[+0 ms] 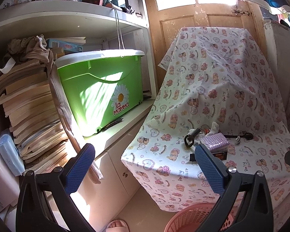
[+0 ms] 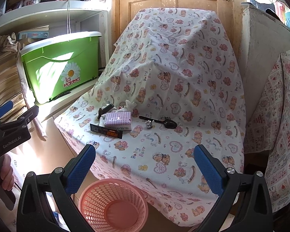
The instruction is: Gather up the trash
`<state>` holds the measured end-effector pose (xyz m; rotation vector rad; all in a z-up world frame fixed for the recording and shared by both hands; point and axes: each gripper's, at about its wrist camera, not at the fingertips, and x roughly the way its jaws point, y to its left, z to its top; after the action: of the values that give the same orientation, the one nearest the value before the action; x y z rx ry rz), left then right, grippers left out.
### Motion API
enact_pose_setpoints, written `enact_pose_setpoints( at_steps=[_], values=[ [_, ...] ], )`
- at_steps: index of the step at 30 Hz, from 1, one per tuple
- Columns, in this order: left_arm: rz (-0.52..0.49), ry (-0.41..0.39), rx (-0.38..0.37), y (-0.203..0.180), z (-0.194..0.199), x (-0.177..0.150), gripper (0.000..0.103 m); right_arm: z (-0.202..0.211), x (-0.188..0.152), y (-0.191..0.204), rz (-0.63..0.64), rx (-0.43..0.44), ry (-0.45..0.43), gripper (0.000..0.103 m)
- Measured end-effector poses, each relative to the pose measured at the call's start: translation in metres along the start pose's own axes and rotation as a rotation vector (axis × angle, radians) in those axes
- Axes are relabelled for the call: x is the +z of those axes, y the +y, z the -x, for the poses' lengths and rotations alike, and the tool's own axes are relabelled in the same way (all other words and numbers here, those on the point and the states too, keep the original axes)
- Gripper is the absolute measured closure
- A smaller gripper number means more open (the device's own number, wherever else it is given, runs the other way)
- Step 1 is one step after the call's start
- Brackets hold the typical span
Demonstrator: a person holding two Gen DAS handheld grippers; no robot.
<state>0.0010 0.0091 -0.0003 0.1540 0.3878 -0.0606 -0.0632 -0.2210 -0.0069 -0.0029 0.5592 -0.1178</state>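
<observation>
Left claw (image 1: pixel 145 166) gapes wide, empty; right claw (image 2: pixel 145 164) likewise, level alongside.

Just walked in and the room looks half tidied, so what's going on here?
A person holds a gripper in each hand; the left gripper and right gripper both hang open and empty above the cloth-covered surface. Nothing is picked up yet. A purple tissue pack, dark wrapper, black spoon and crumpled tissue lie on it. The pink basket below is empty.
</observation>
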Motion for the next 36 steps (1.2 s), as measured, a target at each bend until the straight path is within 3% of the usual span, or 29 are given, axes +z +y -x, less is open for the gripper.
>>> enact_pose_setpoints(
  at_steps=[10,13,20,23,30,36],
  values=[
    [-0.006,0.015,-0.005,-0.002,-0.003,0.001,0.001,-0.014,-0.003,-0.003,-0.019,-0.003,0.044,0.001],
    [-0.017,0.054,0.027,-0.005,-0.011,0.000,0.001,-0.026,-0.006,-0.005,-0.031,-0.012,0.085,0.001],
    [0.027,0.149,-0.024,-0.001,-0.029,-0.006,0.001,-0.040,-0.009,-0.003,-0.036,0.006,0.136,0.001],
    [0.035,0.187,-0.023,-0.002,-0.034,-0.009,0.001,-0.047,-0.011,0.000,-0.029,0.070,0.189,0.001],
    [0.074,0.229,-0.055,-0.002,-0.047,-0.016,0.001,-0.056,-0.011,0.000,-0.050,0.157,0.235,0.016],
    [-0.002,0.278,-0.078,-0.003,-0.059,-0.003,0.001,-0.055,-0.005,-0.018,-0.138,0.203,0.244,0.033]
  ],
)
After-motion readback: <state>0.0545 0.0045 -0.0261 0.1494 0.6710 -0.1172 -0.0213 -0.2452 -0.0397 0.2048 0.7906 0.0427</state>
